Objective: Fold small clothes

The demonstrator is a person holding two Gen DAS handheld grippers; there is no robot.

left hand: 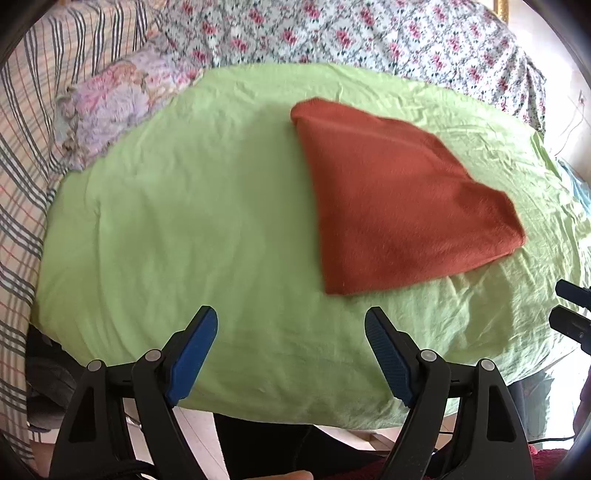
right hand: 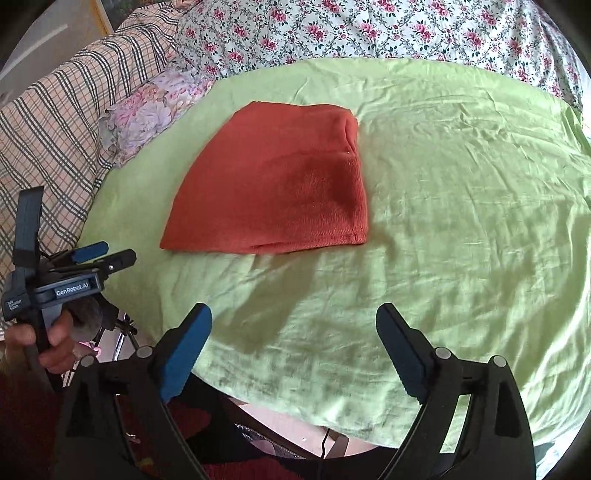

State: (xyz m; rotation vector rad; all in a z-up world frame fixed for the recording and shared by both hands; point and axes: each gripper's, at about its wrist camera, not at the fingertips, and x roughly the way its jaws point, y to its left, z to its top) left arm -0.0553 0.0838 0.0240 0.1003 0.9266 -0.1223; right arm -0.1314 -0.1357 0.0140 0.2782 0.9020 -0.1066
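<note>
Ahead of both tools, well apart from either: rust-orange fleecy garment [right hand: 273, 184], lying flat as a rough wedge on the wrinkled lime-green sheet [right hand: 461, 184], one side a thick folded edge, the near hem straight. Looks part-folded already, though how many layers cannot be told.

For the next fold, probably best to pinch the two near corners together, one per tool, lift only enough to clear the sheet, carry the hem over to the far edge and line the edges up before letting go. Soft pile likely to drag and bunch, so slow and level.

Left gripper [left hand: 291, 332]: blue-padded jaws spread wide, nothing between them, hovering over bare sheet at the near edge, garment ahead and to its right. Right gripper [right hand: 293, 328]: likewise spread and empty, garment ahead and slightly left. Beyond the sheet, floral bedspread [right hand: 369, 33], plaid blanket [right hand: 59, 122], pastel frilled pillow [right hand: 147, 110].
</note>
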